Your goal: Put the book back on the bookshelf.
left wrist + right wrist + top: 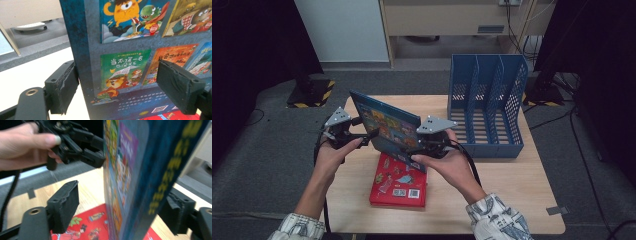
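A blue picture book [387, 125] stands upright above the wooden table [512, 200], back cover toward me. My left gripper [372, 136] is shut on its left edge; in the left gripper view the pads [65, 85] sit on either side of the book [125, 37]. My right gripper [412, 147] is at the book's lower right part. Its jaws [122, 197] straddle the book [135, 170] with gaps at both pads, so it is open. The left gripper [97, 151] meets the cover farther off. A red book [399, 185] lies flat under them.
A blue three-slot file rack [487, 110] stands at the table's back right, its slots empty and open toward me. Bare tabletop lies left of the red book and along the front right. Dark stand bases [312, 92] sit on the floor beyond the table.
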